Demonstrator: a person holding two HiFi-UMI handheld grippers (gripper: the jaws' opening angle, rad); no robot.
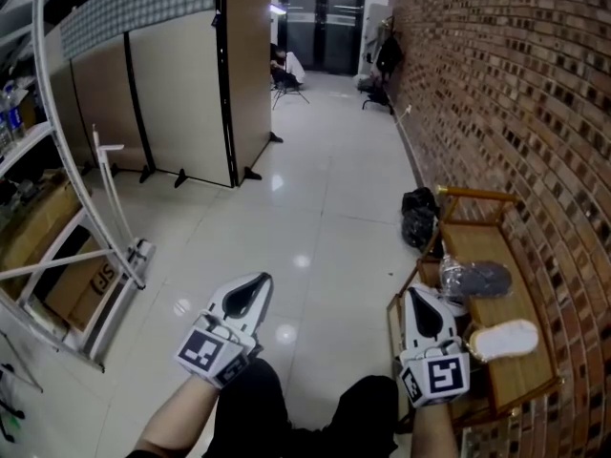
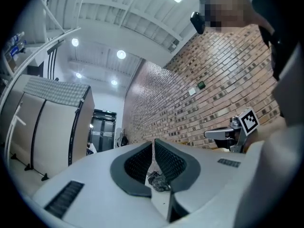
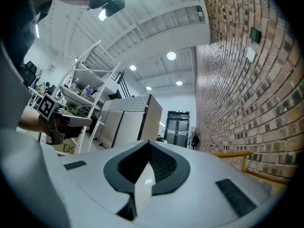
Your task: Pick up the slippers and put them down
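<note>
Two slippers lie on a low wooden bench (image 1: 508, 382) by the brick wall at the right of the head view: a grey slipper (image 1: 474, 280) further away and a white slipper (image 1: 504, 339) nearer. My right gripper (image 1: 421, 300) is held up just left of the bench, close to both slippers but touching neither, its jaws together and empty (image 3: 148, 144). My left gripper (image 1: 252, 288) hovers over the bare floor well to the left, also shut on nothing (image 2: 153, 142). Both point down the corridor, roughly level.
A black bag (image 1: 418, 218) lies on the floor beyond the bench. Folding partition screens (image 1: 181, 93) and a metal rack (image 1: 76, 218) with a cardboard box (image 1: 86, 284) line the left side. A person (image 1: 286, 68) sits far down the glossy-floored corridor.
</note>
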